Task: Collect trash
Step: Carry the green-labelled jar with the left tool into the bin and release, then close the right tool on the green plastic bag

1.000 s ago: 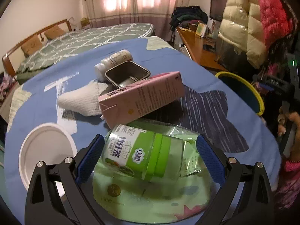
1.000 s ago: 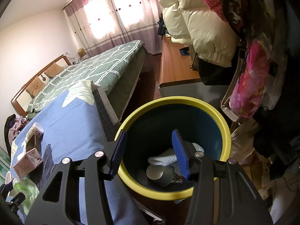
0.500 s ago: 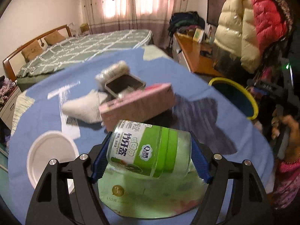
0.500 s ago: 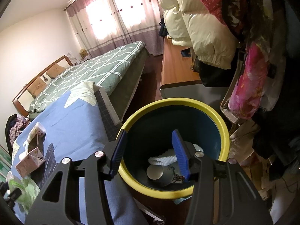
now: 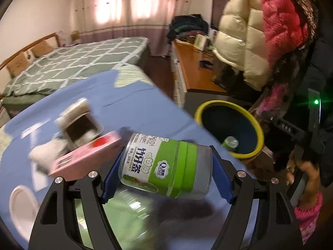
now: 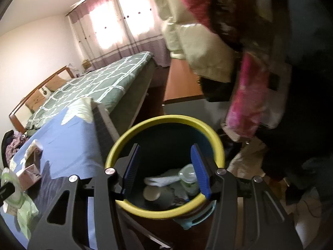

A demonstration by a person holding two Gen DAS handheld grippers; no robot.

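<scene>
My left gripper (image 5: pixel 166 176) pinches a green-labelled jar (image 5: pixel 166 166) end to end between its blue pads, the jar lying on its side and lifted clear above the blue table (image 5: pixel 145 108). The yellow-rimmed bin (image 5: pixel 229 129) stands just off the table's edge, up and right of the jar, with a green bottle (image 5: pixel 230 142) visible inside. On the table, left of the jar and well away from the bin, lie a pink carton (image 5: pixel 83 158), a metal tin (image 5: pixel 81 128) and a white plate (image 5: pixel 22 204), all blurred. My right gripper (image 6: pixel 164 170) hovers over the bin's mouth, its pads spread apart with nothing between them; below them in the bin lie a white cloth (image 6: pixel 164 179) and a round lid (image 6: pixel 152 193). A hand (image 5: pixel 303 173) in a pink sleeve holds that right tool beside the bin.
</scene>
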